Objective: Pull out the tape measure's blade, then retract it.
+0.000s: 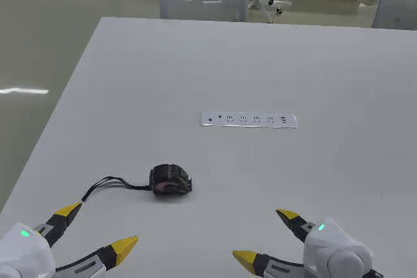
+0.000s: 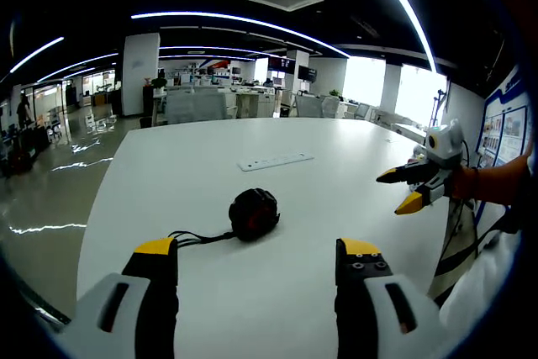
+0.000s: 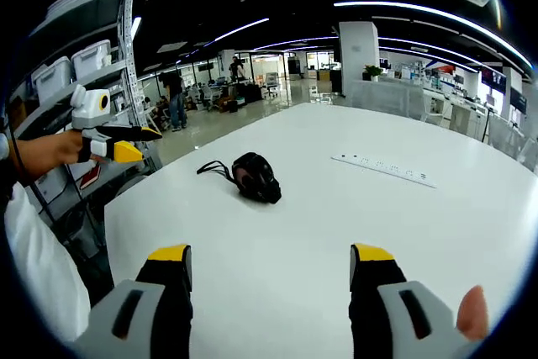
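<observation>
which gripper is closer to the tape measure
The left gripper: the tape measure sits toward its half of the table, strap trailing toward it, while the right gripper is farther off.

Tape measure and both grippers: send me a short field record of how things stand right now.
tape measure: black, lying on the white table, not grasped, no blade seen drawn out
wrist strap: trails from the tape measure toward the left gripper's side
left gripper: jaws open, nearer the person than the tape measure, apart from it
right gripper: jaws open, off to the other side, holding nothing
power strip: lies flat beyond the tape measure
task step: pull not yet begun
</observation>
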A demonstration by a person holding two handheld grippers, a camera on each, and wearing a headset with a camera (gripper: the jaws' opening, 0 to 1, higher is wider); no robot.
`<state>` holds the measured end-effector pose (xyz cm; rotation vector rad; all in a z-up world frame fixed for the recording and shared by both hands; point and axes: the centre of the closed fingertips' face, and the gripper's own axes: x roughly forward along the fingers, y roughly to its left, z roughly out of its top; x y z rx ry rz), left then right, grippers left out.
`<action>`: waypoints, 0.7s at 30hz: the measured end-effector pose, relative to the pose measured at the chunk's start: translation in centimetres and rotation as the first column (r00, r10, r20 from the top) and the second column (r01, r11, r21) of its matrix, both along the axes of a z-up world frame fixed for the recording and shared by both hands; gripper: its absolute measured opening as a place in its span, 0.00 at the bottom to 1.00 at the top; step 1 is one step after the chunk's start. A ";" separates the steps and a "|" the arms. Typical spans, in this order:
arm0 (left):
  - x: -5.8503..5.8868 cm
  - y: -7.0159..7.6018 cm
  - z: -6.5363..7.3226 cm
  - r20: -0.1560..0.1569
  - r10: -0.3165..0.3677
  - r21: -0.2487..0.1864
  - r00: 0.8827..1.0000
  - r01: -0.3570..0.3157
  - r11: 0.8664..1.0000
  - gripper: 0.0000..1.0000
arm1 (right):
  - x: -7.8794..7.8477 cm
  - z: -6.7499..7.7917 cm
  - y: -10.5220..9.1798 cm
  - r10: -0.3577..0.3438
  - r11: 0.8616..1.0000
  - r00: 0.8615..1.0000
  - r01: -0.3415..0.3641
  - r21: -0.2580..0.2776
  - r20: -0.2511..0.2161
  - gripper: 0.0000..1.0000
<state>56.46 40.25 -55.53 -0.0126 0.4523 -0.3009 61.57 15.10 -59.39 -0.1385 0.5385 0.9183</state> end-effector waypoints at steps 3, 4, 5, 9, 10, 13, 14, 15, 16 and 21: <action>0.1 0.0 0.0 -0.002 0.001 -0.001 1.000 -0.001 1.000 0.76 | 0.1 0.2 0.0 -0.009 1.000 1.000 0.009 0.022 -0.009 0.84; 0.1 0.0 0.0 -0.003 0.002 -0.001 1.000 -0.002 1.000 0.76 | 0.1 0.3 0.1 -0.009 0.999 1.000 0.009 0.032 -0.012 0.85; 0.1 -0.1 0.1 -0.004 0.002 0.000 1.000 -0.002 1.000 0.76 | 0.2 0.4 0.1 -0.011 0.999 1.000 0.012 0.043 -0.014 0.87; 0.2 -0.4 0.2 -0.006 0.000 0.003 1.000 0.000 1.000 0.77 | 0.7 1.1 -0.1 -0.037 0.996 0.999 0.036 0.080 0.006 0.98; 0.2 -0.4 0.3 -0.007 -0.001 0.004 1.000 0.001 1.000 0.77 | 0.8 1.3 -0.2 -0.040 0.996 0.999 0.038 0.080 0.019 0.98; 0.2 -0.4 0.3 -0.007 0.002 0.004 1.000 -0.002 1.000 0.76 | 1.1 1.7 -0.5 -0.044 0.995 0.999 0.042 0.091 0.027 0.97; 0.2 -0.4 0.3 -0.009 0.002 0.004 1.000 -0.002 1.000 0.76 | 1.2 1.7 -0.6 -0.049 0.995 0.998 0.045 0.090 0.033 0.98; 0.2 -0.3 0.3 -0.010 0.001 0.007 1.000 -0.001 1.000 0.76 | 1.3 1.7 -0.8 -0.050 0.996 0.998 0.047 0.080 0.036 0.97; 0.1 -0.3 0.2 -0.011 0.001 0.009 1.000 -0.001 1.000 0.76 | 1.3 1.6 -0.9 -0.051 0.996 0.998 0.048 0.076 0.033 0.97; 0.0 0.0 0.0 -0.016 0.003 0.012 1.000 -0.003 1.000 0.76 | 1.2 1.4 -1.0 -0.043 0.998 0.998 0.041 0.050 0.051 1.00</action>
